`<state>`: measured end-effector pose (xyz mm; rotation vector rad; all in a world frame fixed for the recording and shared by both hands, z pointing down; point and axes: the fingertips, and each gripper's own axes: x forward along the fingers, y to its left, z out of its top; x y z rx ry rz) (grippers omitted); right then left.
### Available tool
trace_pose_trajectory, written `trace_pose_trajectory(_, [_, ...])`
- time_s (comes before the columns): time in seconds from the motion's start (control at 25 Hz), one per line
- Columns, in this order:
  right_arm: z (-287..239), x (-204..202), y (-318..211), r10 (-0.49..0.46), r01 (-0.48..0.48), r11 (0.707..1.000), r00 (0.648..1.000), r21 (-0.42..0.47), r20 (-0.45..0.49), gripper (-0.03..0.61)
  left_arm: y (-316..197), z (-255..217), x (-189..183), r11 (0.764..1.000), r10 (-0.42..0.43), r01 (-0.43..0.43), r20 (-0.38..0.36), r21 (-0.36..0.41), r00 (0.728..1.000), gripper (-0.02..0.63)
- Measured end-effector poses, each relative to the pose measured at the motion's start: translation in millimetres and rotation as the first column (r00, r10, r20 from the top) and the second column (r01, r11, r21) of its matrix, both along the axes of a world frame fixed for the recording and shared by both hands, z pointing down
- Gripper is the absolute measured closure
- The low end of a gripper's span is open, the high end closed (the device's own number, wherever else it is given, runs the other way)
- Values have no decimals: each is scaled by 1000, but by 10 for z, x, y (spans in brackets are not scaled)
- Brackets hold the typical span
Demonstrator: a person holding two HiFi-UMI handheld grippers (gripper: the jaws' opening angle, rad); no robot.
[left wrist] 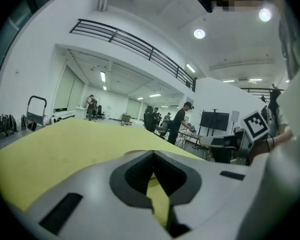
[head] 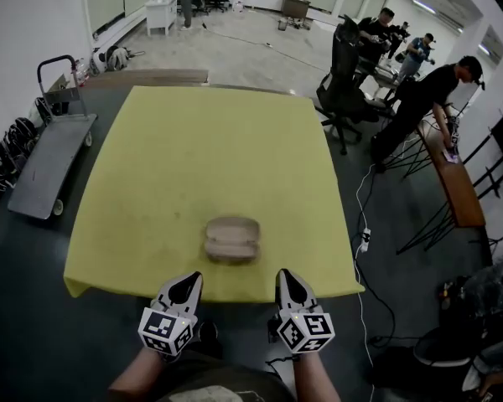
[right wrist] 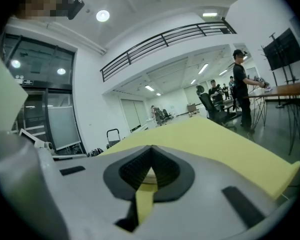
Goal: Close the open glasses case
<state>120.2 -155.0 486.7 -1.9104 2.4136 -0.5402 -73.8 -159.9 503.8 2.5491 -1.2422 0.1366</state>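
Observation:
A tan glasses case [head: 231, 239] lies on the yellow table [head: 210, 149] near its front edge, its two halves spread side by side. My left gripper [head: 187, 282] and right gripper [head: 287, 277] hover just off the table's front edge, one to each side of the case and short of it. Both are shut with nothing between the jaws. In the left gripper view the jaws of the left gripper [left wrist: 152, 151] meet at the tips over the yellow top. The right gripper [right wrist: 151, 146] shows a sliver of the tan case [right wrist: 150, 174] through its jaw gap.
A grey flat cart [head: 46, 162] stands left of the table. A black office chair [head: 344, 82] is at the far right corner. Several people stand by a wooden desk [head: 454, 178] on the right. A cable [head: 365, 249] runs over the floor there.

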Motion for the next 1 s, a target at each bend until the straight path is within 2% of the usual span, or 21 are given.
trace_pose_trajectory(0.28, [100,-18,-503,54,-55,998,998,-31,-20,589,-491,276,73,995,78,-77,9,-67,997,606])
trace_pose_trajectory(0.48, [167,-64,-654,32,-34,998,999,-61,-28,589,-700,540,194,988,90,-85,31,-132,995,606])
trace_pose_trajectory(1.0, [233,70,-1306,-69,68,994,998,-89,-11,589,-1050,1026,278,969,51,6,225,-246,973,606])
